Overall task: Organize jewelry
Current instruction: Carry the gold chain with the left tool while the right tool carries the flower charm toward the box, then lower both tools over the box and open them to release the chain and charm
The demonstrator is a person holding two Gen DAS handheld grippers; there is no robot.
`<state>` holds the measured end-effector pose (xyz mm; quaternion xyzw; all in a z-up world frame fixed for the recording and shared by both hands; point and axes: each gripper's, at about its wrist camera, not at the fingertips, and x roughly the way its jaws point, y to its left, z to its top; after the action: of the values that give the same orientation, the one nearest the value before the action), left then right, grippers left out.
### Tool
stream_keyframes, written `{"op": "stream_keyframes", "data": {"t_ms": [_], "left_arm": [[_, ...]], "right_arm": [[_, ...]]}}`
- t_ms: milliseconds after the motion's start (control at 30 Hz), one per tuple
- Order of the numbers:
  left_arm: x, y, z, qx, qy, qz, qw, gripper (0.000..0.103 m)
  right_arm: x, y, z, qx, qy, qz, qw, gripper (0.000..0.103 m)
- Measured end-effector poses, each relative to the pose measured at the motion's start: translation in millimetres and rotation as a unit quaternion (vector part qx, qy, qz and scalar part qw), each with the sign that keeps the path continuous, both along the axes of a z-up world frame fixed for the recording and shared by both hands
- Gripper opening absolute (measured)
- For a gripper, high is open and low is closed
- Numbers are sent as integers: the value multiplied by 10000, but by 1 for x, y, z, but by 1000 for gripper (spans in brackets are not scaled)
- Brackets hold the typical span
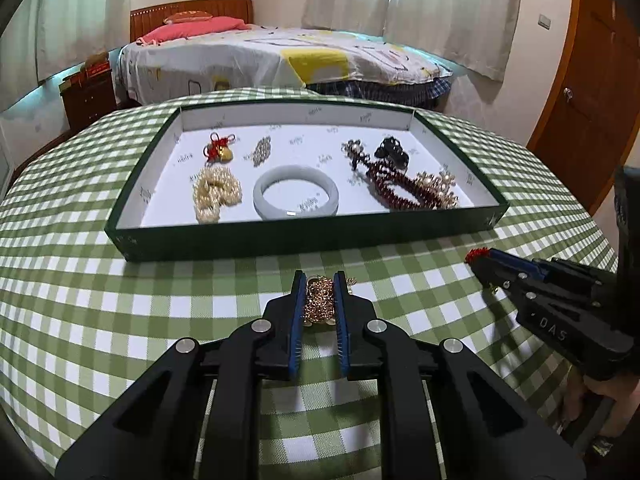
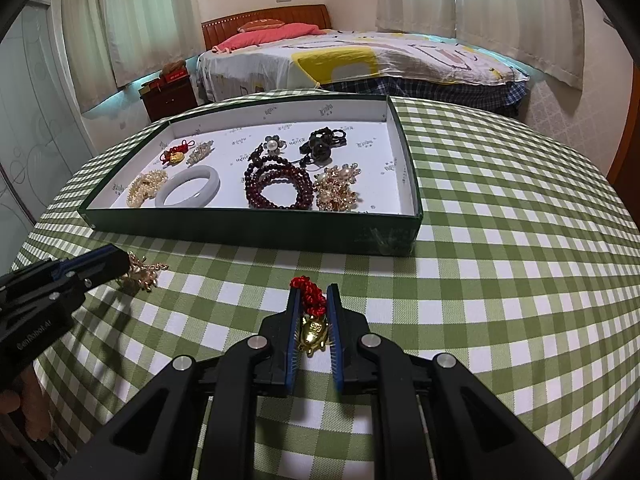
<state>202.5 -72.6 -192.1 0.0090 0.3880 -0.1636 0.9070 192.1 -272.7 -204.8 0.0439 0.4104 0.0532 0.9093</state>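
Note:
A dark green tray (image 1: 304, 236) (image 2: 248, 232) with a white floor sits on the checked table. It holds a pale jade bangle (image 1: 296, 197) (image 2: 188, 191), pearl pieces, dark red beads (image 2: 278, 188) and other jewelry. My left gripper (image 1: 319, 280) is shut on a gold crystal brooch (image 1: 319, 300) just in front of the tray; it also shows in the right wrist view (image 2: 142, 274). My right gripper (image 2: 313, 292) is shut on a red-knotted gold charm (image 2: 313, 330), whose red tip shows in the left wrist view (image 1: 476, 255).
The green-and-white checked tablecloth (image 2: 500, 280) covers the round table. A bed (image 1: 280, 60) stands behind the table, a wooden nightstand (image 1: 90, 98) at the left and a wooden door (image 1: 588, 100) at the right.

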Motion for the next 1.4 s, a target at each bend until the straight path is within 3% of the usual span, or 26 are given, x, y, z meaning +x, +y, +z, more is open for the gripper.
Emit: {"op": "stream_keyframes", "data": {"t_ms": [700,1067,1400], "left_arm": [[-5,8,37,-175,-444,89,9988,13],[2,7,73,-335,-863,95,9957,13],[37,-11,109,-399,-1380,11,9896,13]], "right_arm": [[-8,2,24,76,-421,12,9991,13],[-2,6,62,183,-922,69,9955,13],[33,14,100,154,-1455,187,9891,13]]}}
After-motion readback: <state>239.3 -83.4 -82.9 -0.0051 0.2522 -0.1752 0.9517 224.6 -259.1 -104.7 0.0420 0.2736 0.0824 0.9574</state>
